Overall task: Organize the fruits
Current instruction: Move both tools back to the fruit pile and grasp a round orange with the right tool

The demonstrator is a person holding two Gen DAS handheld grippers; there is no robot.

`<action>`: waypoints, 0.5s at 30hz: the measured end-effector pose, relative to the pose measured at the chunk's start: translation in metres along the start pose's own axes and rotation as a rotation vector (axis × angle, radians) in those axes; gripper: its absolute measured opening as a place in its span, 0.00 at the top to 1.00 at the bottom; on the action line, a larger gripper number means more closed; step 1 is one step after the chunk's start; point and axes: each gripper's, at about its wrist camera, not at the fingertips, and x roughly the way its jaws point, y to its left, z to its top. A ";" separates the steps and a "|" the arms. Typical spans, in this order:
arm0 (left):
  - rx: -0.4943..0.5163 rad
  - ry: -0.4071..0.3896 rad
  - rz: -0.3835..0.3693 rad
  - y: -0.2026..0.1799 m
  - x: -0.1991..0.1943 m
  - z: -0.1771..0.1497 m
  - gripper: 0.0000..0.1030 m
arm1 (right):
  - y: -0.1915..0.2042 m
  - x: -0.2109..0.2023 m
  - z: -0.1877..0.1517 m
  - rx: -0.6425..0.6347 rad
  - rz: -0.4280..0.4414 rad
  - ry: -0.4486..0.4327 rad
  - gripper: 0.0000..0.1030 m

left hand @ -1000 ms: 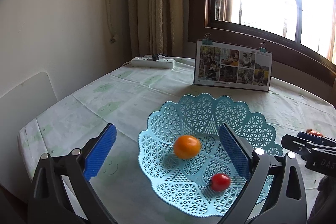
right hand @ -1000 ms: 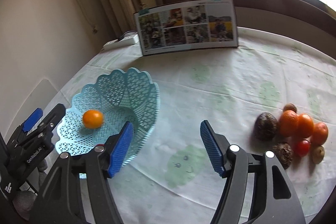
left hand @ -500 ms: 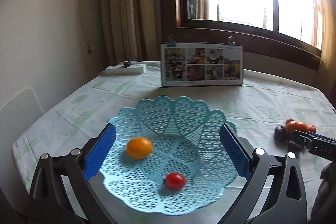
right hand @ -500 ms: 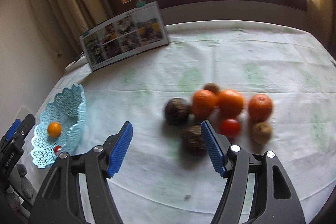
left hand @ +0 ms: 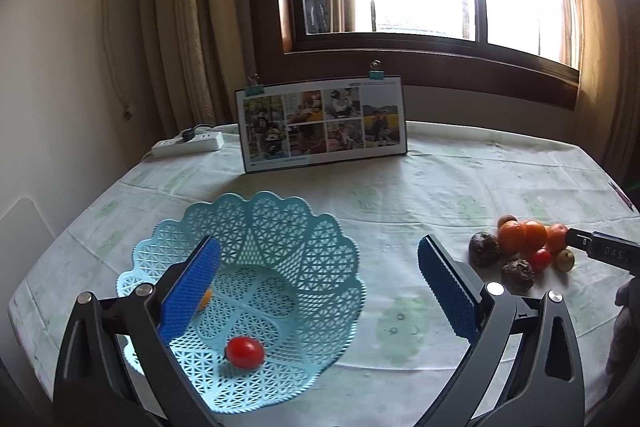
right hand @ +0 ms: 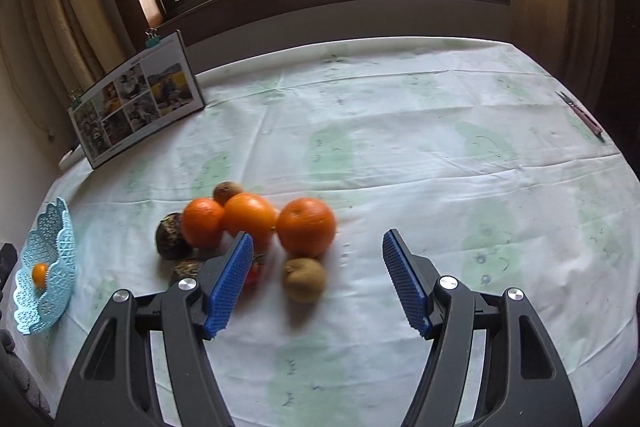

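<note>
I hold the left gripper (left hand: pixel 318 291) over the basket (left hand: pixel 280 227), jaws spread and empty, so it stays clear. My right gripper (right hand: pixel 316 281), jaws also released, faces the fruit pile, the kiwi (right hand: pixel 304 277) nearest between its pads, probably the next pick.

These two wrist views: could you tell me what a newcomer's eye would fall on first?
Probably the cluster of bright oranges and darker fruits on the pale green-patterned tablecloth, just ahead of the open right gripper. Next, the light blue lattice plastic basket under the open left gripper, holding a small red tomato.
</note>
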 end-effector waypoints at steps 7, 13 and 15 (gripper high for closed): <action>0.027 0.011 -0.031 -0.015 0.003 0.002 0.03 | -0.001 0.016 0.006 -0.025 0.017 0.034 0.35; 0.029 0.022 -0.029 -0.017 0.006 0.003 0.03 | 0.003 0.029 0.008 -0.026 0.044 0.072 0.47; 0.030 0.026 -0.029 -0.018 0.007 0.002 0.03 | 0.004 0.032 0.009 -0.027 0.049 0.077 0.49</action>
